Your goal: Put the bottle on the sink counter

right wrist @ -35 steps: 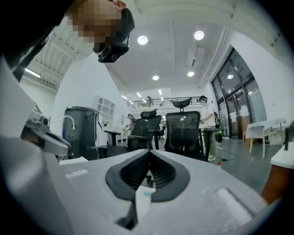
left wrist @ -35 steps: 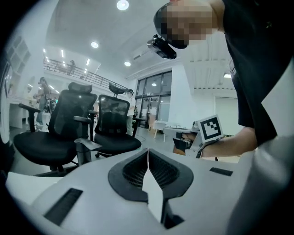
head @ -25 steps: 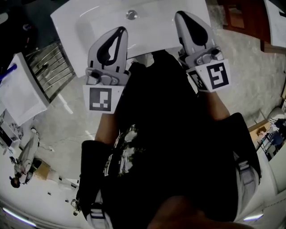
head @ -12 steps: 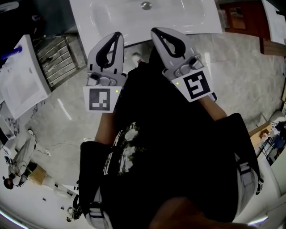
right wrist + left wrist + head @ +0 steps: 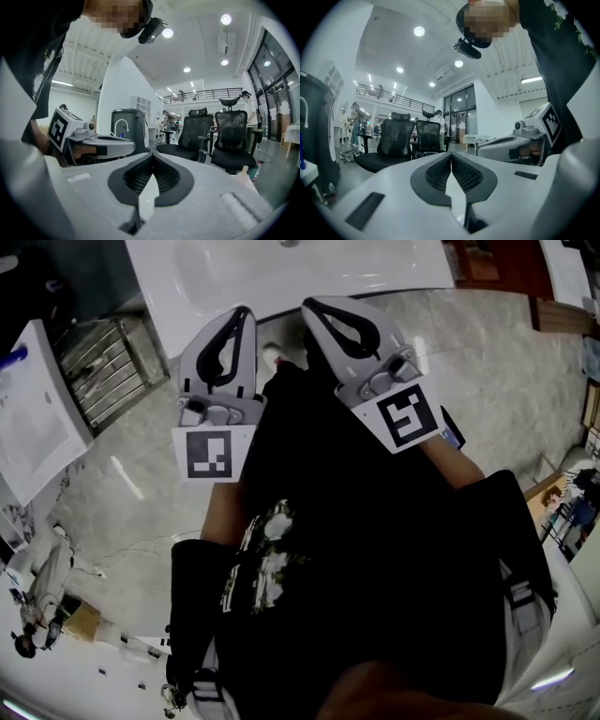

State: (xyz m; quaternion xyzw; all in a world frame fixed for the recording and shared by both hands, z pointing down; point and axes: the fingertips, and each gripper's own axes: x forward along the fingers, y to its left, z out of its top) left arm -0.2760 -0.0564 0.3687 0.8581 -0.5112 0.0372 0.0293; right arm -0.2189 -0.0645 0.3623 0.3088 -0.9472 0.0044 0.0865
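The white sink counter (image 5: 356, 268) runs along the top edge of the head view, with nothing standing on the part that shows. My left gripper (image 5: 246, 311) (image 5: 451, 154) and right gripper (image 5: 309, 304) (image 5: 152, 157) are held side by side in front of the person's dark shirt, tips toward the counter's front edge. Both are shut with nothing between the pads. In the right gripper view a small pale bottle-like top (image 5: 243, 173) peeks over the jaw at the right. A small white and red thing (image 5: 272, 354) lies on the floor between the grippers; what it is I cannot tell.
A metal rack (image 5: 103, 367) and a white board (image 5: 33, 427) stand left of the counter, brown wooden furniture (image 5: 497, 263) to its right. Black office chairs (image 5: 393, 140) (image 5: 232, 136) and a dark unit with a tap (image 5: 126, 129) stand in the room. The floor is marble tile.
My right gripper has swung left, from over the basin to close beside the left gripper. The counter has slid toward the top of the head view. The left gripper has hardly moved.
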